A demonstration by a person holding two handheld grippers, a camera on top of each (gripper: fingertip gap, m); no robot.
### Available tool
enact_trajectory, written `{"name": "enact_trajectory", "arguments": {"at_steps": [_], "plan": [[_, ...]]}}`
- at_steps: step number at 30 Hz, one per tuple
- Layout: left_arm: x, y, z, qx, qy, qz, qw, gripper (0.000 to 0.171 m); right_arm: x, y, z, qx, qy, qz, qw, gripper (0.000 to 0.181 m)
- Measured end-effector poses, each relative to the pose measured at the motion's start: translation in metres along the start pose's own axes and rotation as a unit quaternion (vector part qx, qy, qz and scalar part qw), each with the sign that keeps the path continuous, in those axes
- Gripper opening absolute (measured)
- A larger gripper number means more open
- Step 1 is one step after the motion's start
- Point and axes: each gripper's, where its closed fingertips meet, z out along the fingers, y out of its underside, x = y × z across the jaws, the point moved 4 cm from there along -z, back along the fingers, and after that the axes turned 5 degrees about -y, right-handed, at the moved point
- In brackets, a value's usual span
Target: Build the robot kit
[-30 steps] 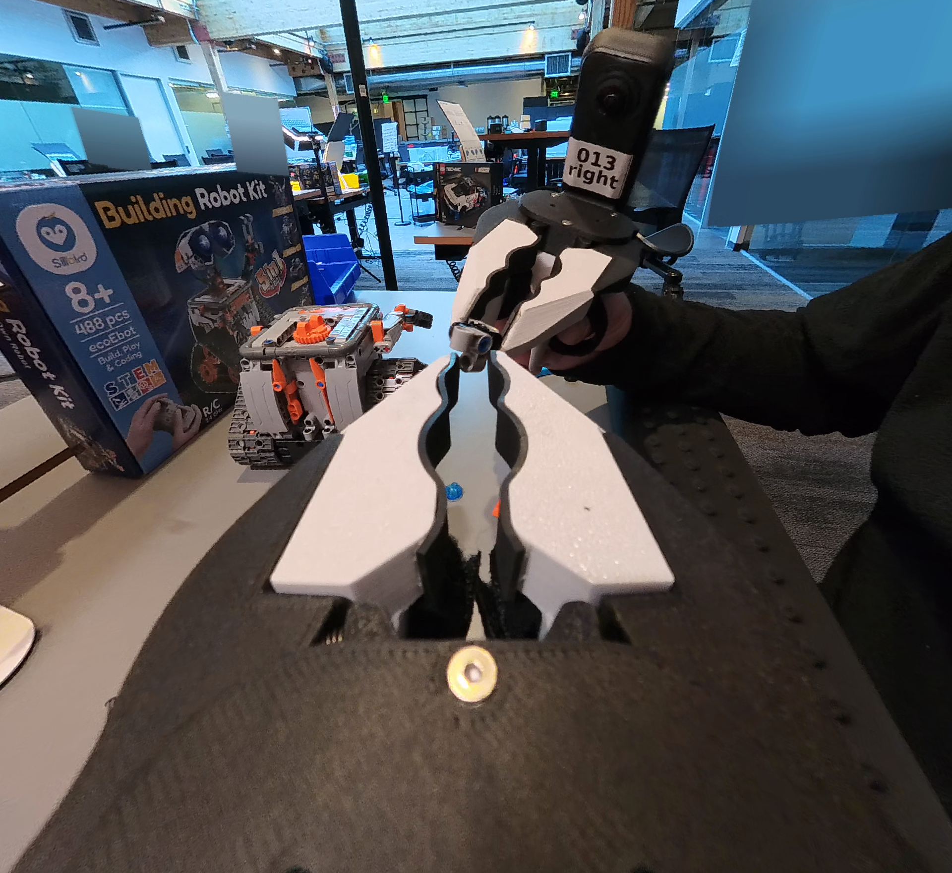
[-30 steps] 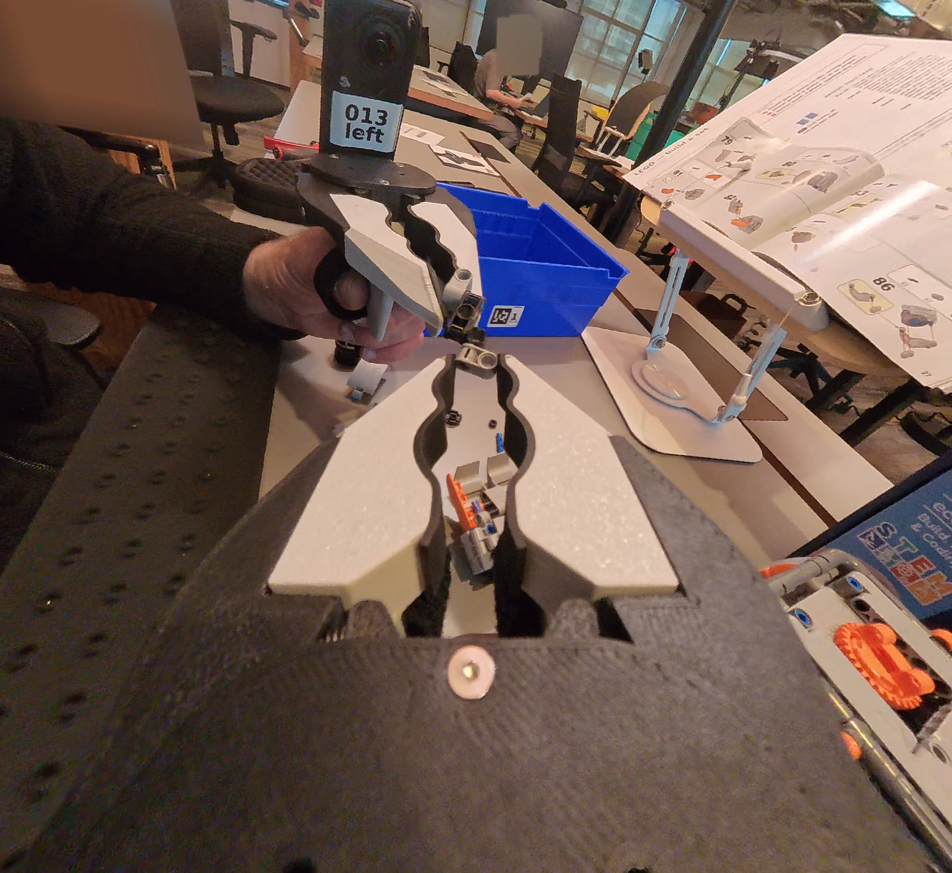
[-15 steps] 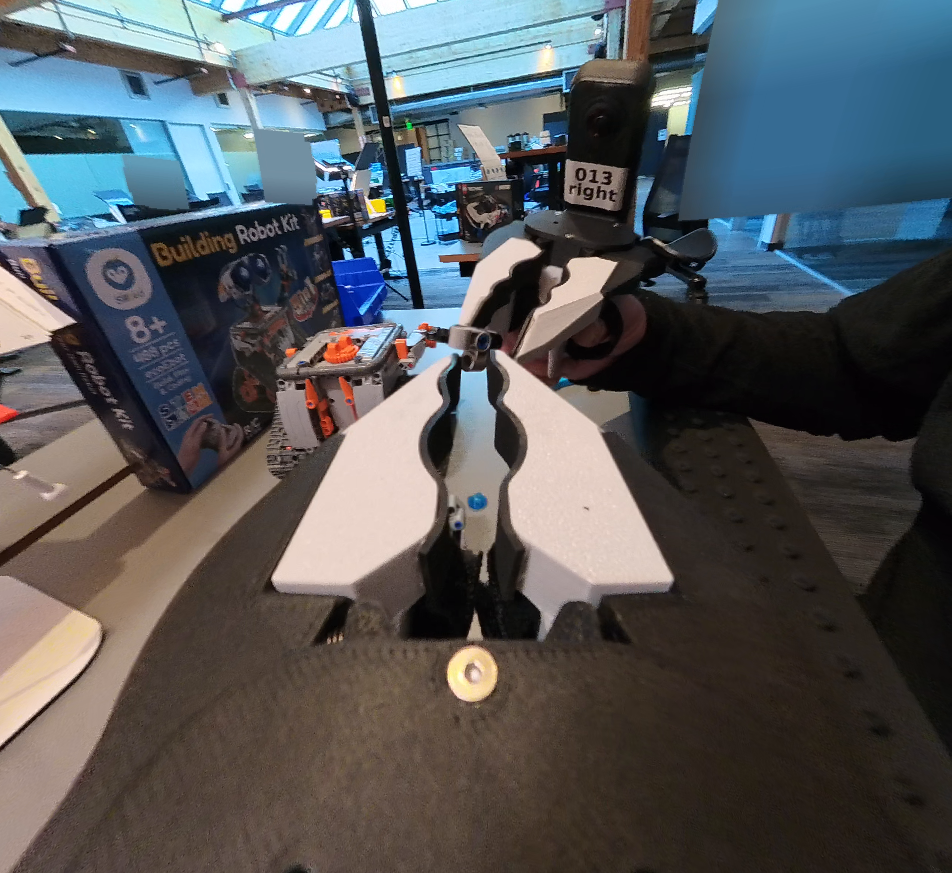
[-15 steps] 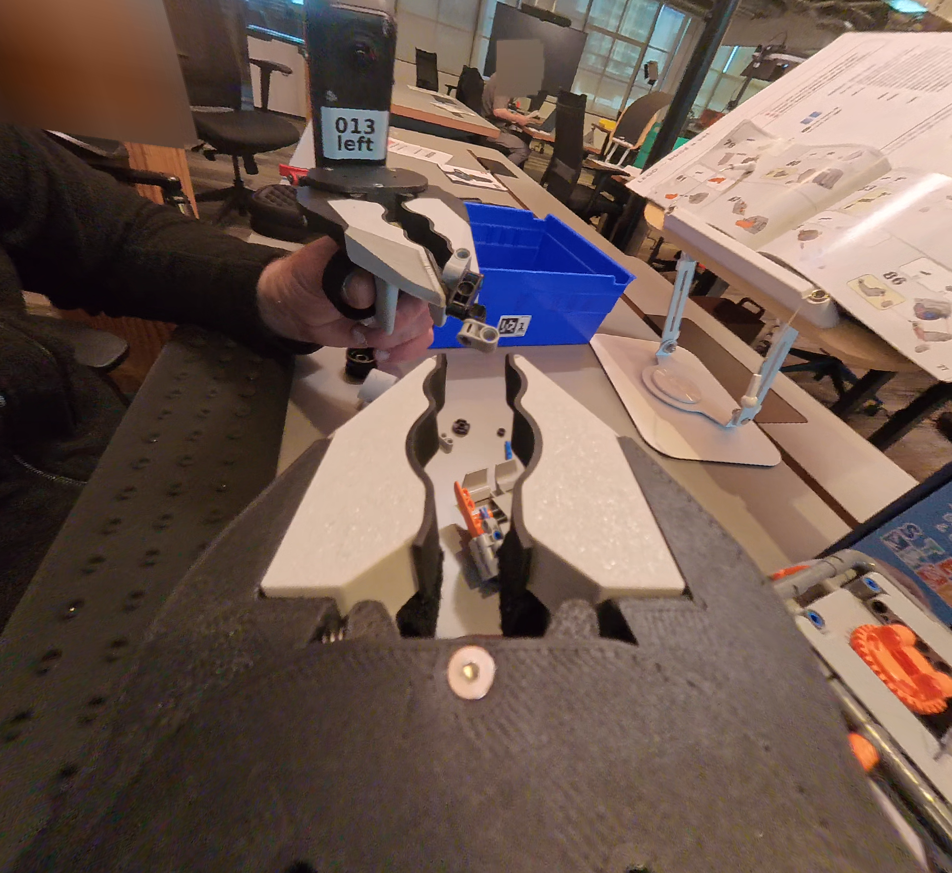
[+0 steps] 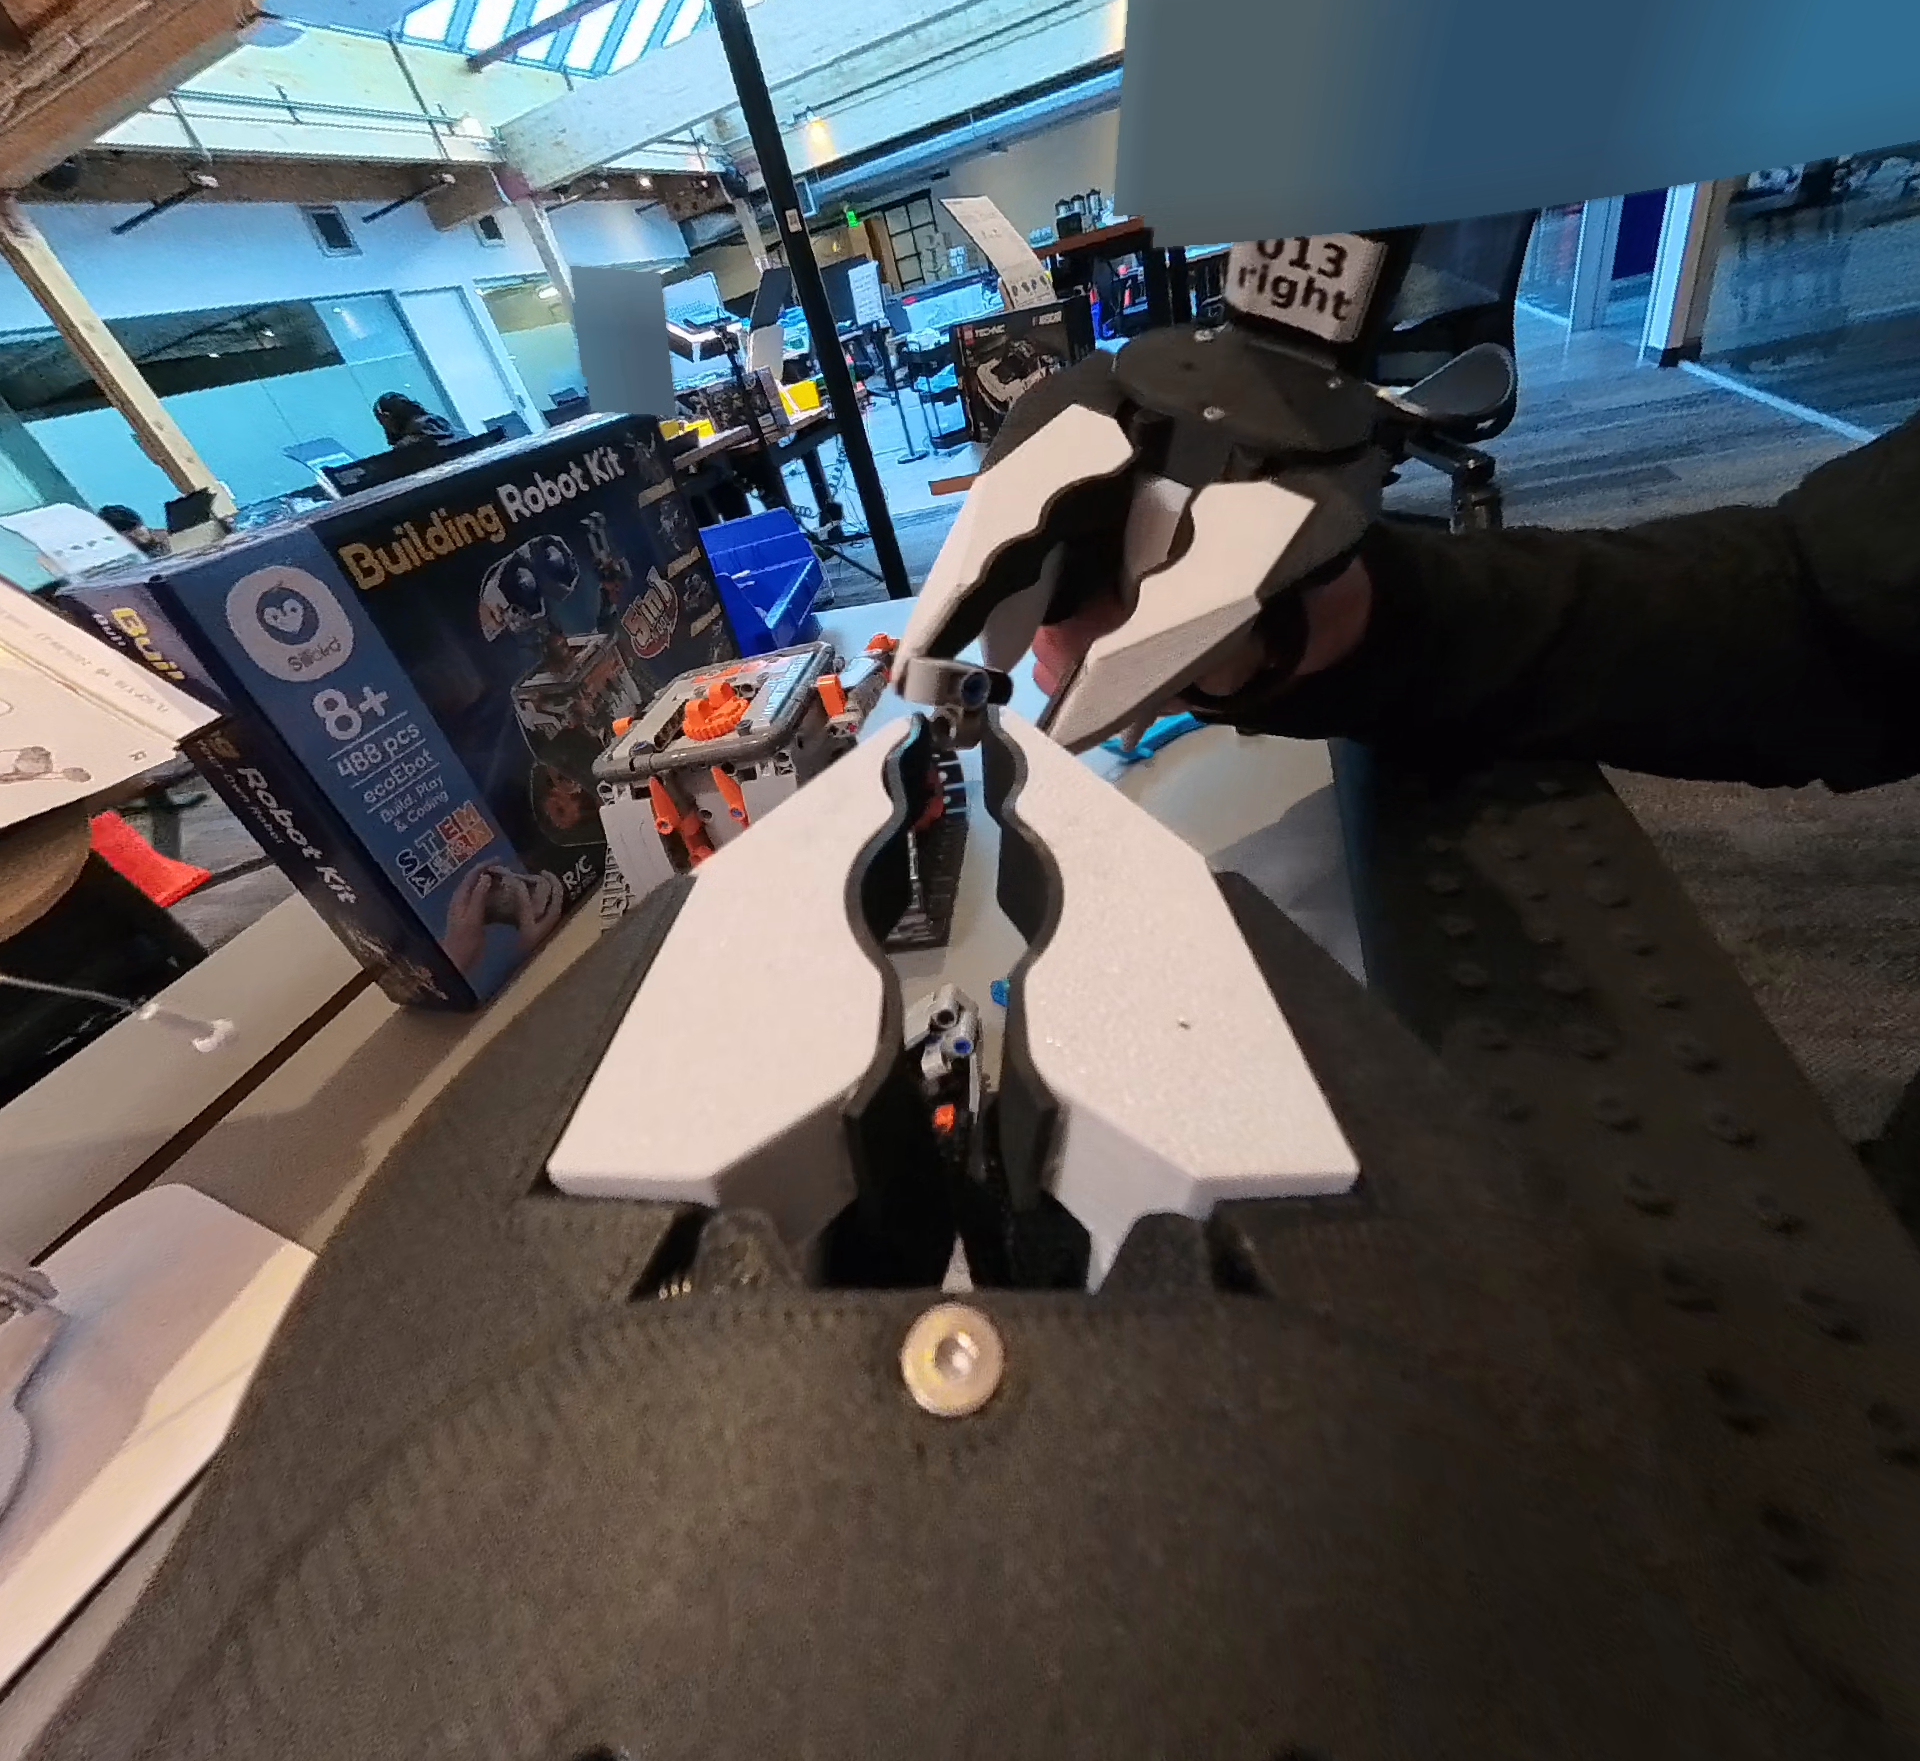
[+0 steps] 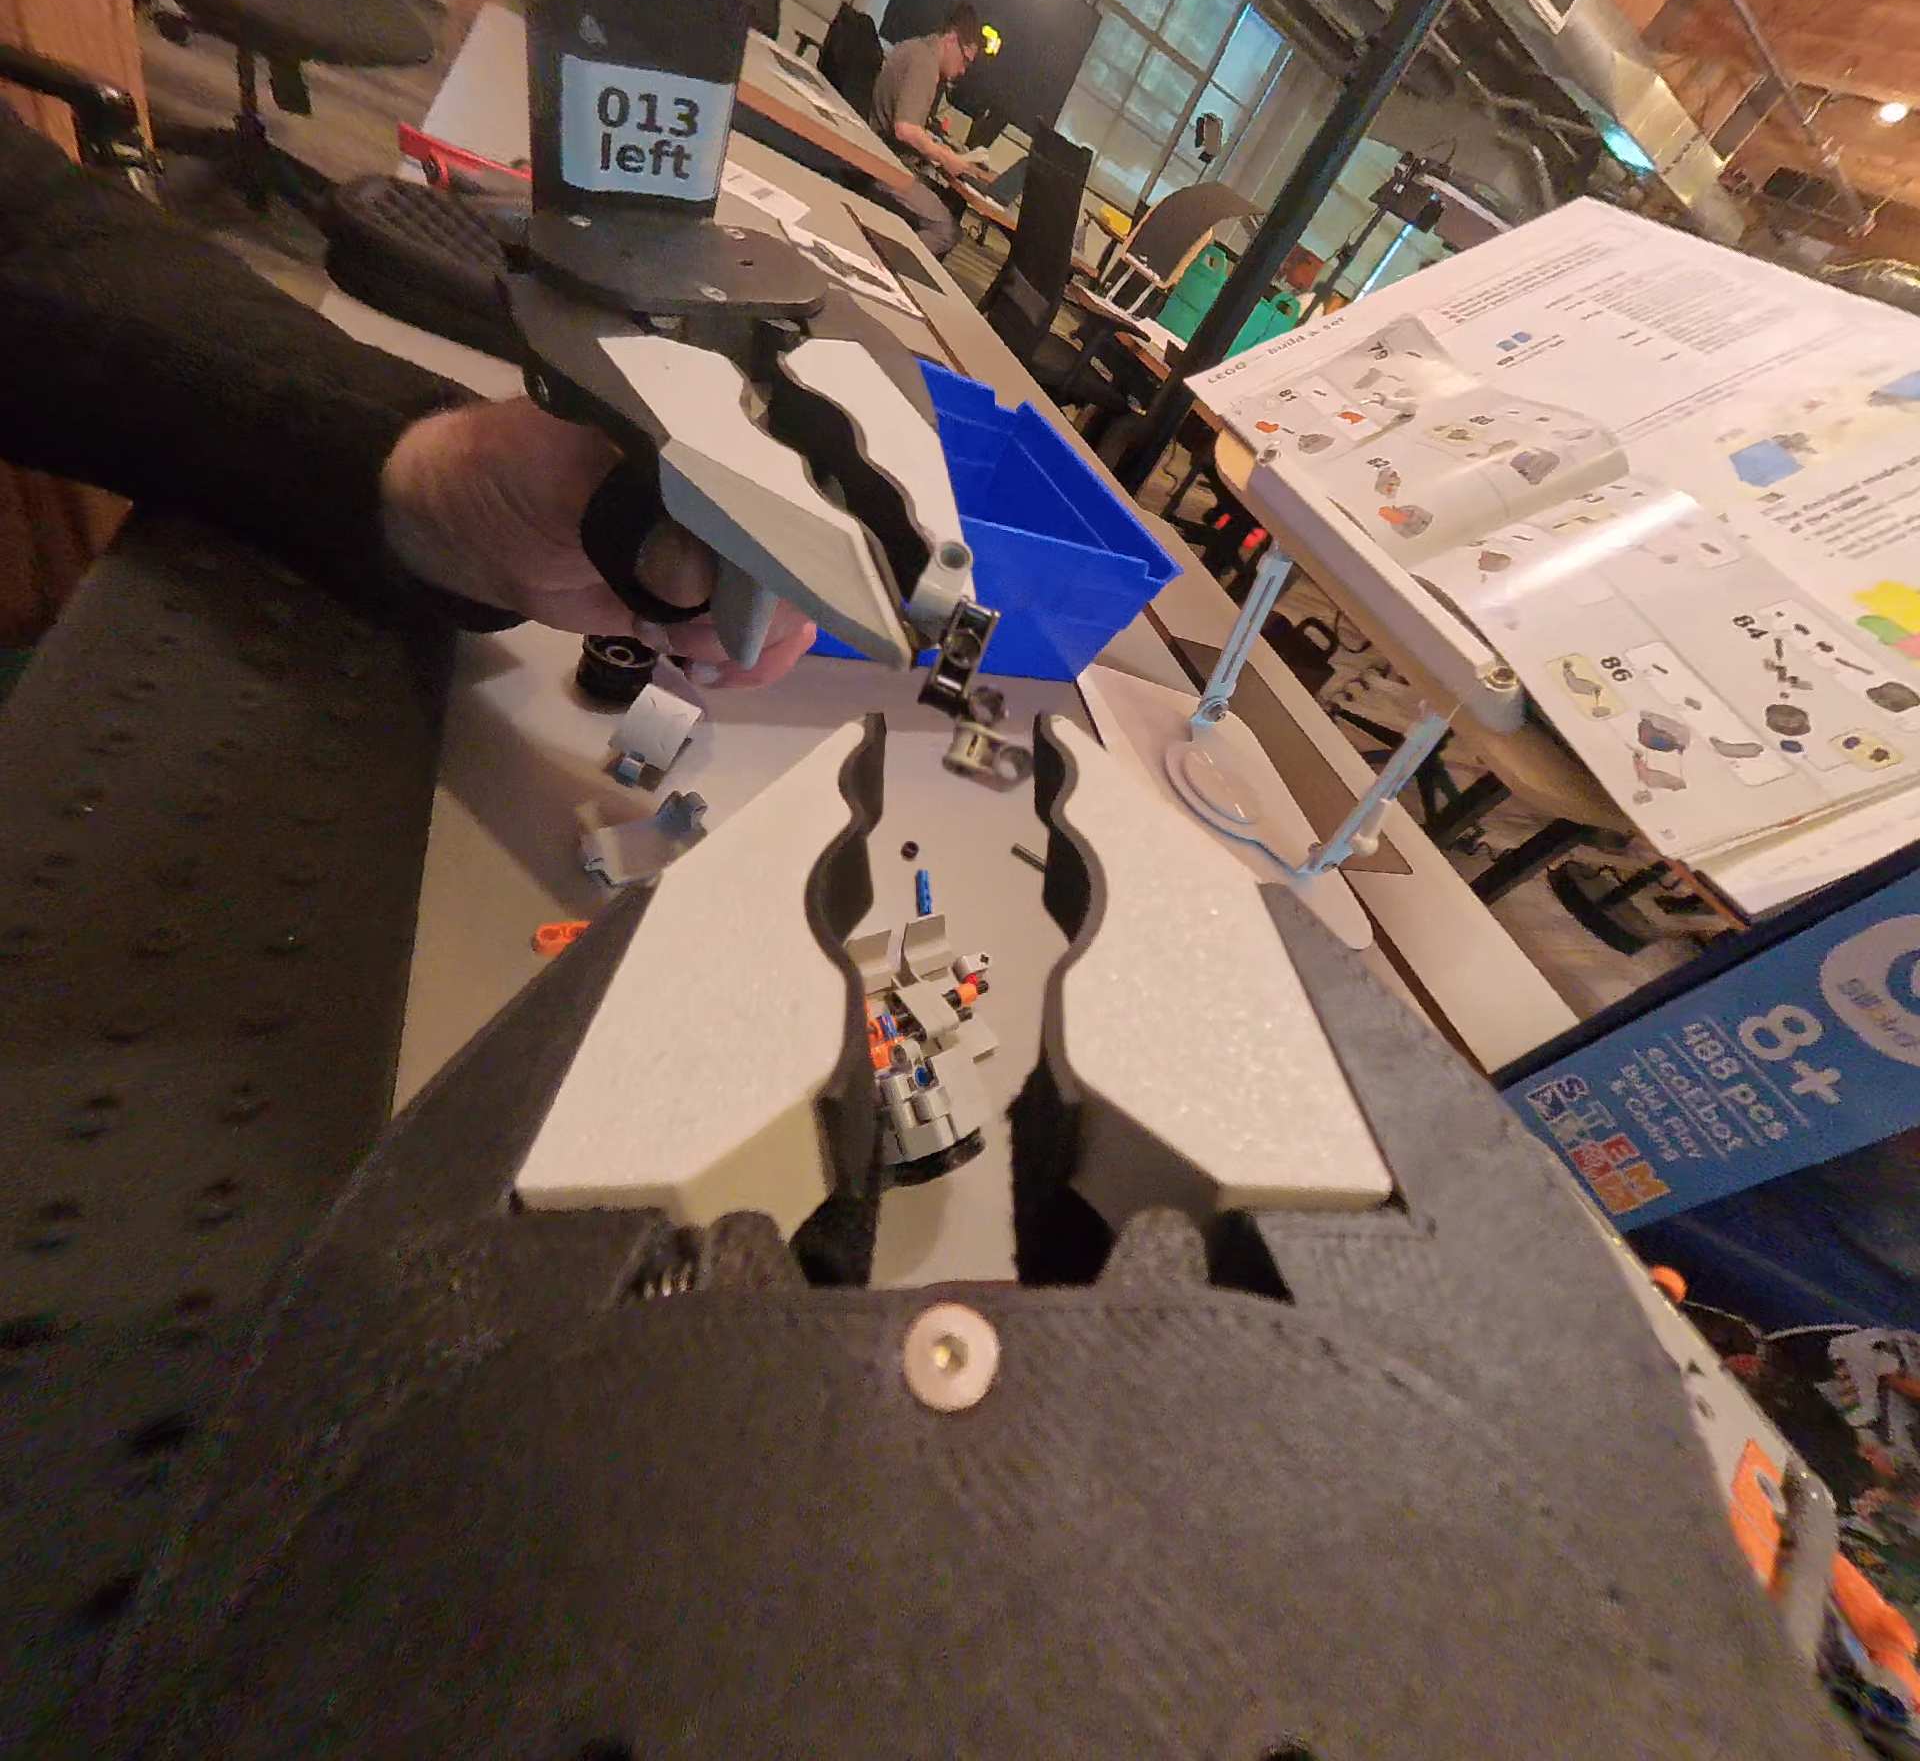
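Note:
My left gripper [image 5: 954, 724] is shut on a small part assembly [image 5: 948, 681]: a black beam with a grey connector and a blue pin at its end. In the right wrist view the left gripper [image 6: 920, 633] points down to the right, with the black beam [image 6: 961, 651] and grey connector [image 6: 982, 747] hanging from its tips above the table. My right gripper [image 6: 961, 729] is open and empty, its tips on either side of the connector, just below it. It also shows in the left wrist view [image 5: 987, 703], open, facing the left gripper.
A grey and orange robot model [image 5: 727, 745] stands next to a blue kit box [image 5: 416, 724]. A blue bin [image 6: 1039, 527] is behind the left gripper. An open instruction book [image 6: 1558, 516] rests on a stand at right. Loose parts [image 6: 920, 1015] lie on the table. Only a small space, under 4 cm, lies between the two pairs of fingers. The open instruction book [image 6: 1558, 516] is about equally far from each gripper, around 40 cm.
My right gripper opened and let go of the grey connector, which now stays on the left gripper's black beam. Both grippers shifted and tilted slightly.

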Motion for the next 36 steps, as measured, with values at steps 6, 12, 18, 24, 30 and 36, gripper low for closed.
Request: {"name": "enact_trajectory", "arguments": {"at_steps": [6,12,18,24,30,36], "plan": [[0.005,0.002,0.003,-0.015,-0.009,0.043,0.999,0.007,0.0,-0.001,0.001,-0.005,0.006,-0.002,1.0,0.021],[0.007,0.004,0.004,-0.026,-0.021,0.076,0.997,0.007,-0.002,0.001,0.001,-0.017,0.003,-0.012,1.0,0.014],[0.005,0.009,0.006,-0.042,-0.019,0.069,0.997,0.015,0.002,0.004,-0.001,-0.031,0.014,-0.018,0.999,0.014],[0.001,0.01,0.005,-0.052,-0.029,0.07,0.996,0.028,0.008,0.01,-0.006,-0.061,0.04,-0.047,0.996,0.014],[-0.008,0.004,-0.002,-0.036,-0.048,0.057,0.997,0.028,-0.013,0.045,0.007,-0.165,-0.056,-0.046,0.984,0.014],[-0.01,0.005,-0.002,-0.043,-0.055,0.051,0.996,0.028,-0.044,0.078,0.015,-0.251,-0.168,-0.019,0.953,0.014]]}}
